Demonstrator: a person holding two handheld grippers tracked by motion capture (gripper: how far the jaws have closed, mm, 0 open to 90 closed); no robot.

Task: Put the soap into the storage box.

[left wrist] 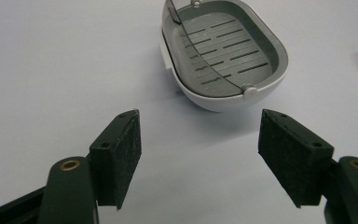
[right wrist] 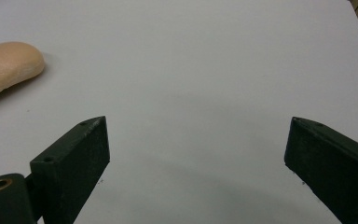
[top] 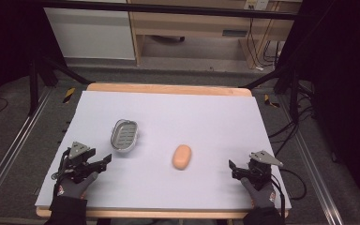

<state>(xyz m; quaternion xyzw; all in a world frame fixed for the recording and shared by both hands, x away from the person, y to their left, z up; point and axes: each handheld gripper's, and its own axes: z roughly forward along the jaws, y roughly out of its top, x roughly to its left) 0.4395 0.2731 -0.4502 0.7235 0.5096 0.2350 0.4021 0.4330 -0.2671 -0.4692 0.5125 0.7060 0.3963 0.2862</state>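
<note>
Left gripper (top: 104, 161) agape near soap dish (top: 123, 134); right gripper (top: 233, 168) agape beside soap (top: 182, 156)

I held the left gripper (top: 107, 161) low over the table (top: 168, 112) near its front left corner, my gloved left hand (top: 75, 183) wrapped around its grip and the forearm coming in from the front edge. Its jaws stood wide apart with nothing between them, pointing toward the middle of the table and a little to the right. My right gripper (top: 231, 168) sat near the front right corner, the gloved right hand (top: 261, 191) behind it, jaws likewise spread wide and bare, aimed left toward the centre. Both grippers carried their grey three-cornered plates on top, and a cable trailed off the right one past the table's right edge.
</note>
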